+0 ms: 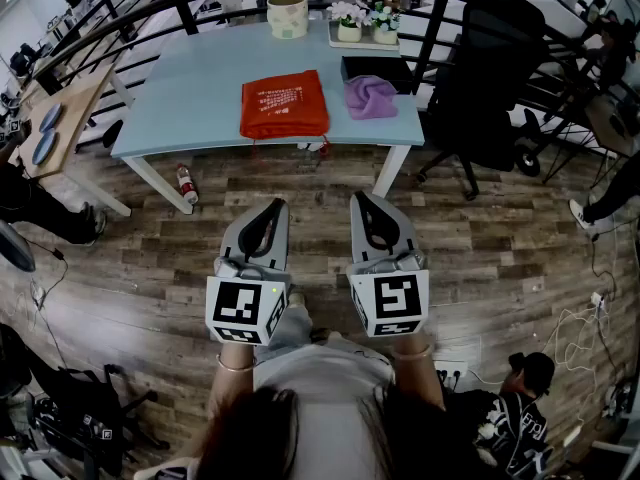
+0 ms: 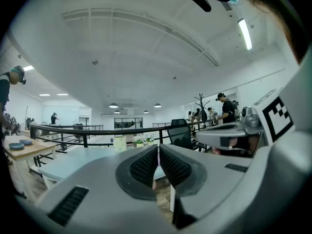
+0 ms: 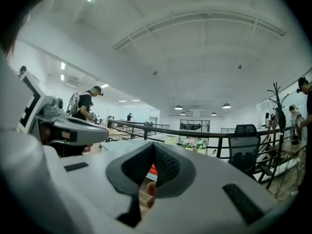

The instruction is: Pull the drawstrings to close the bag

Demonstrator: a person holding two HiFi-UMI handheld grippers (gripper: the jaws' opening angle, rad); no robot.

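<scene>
Left gripper (image 1: 274,208) clenched, empty; right gripper (image 1: 362,200) same; both side by side above wood floor (image 1: 480,258), well apart from red bag (image 1: 284,104) flat on table (image 1: 190,98)

Purple cloth (image 1: 371,96), mug (image 1: 288,15), black chair (image 1: 490,88)

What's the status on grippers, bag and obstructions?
Left gripper and right gripper shut, empty, short of the table. Red bag flat on it, untouched. Nothing in the way; purple cloth lies beside the bag.
</scene>
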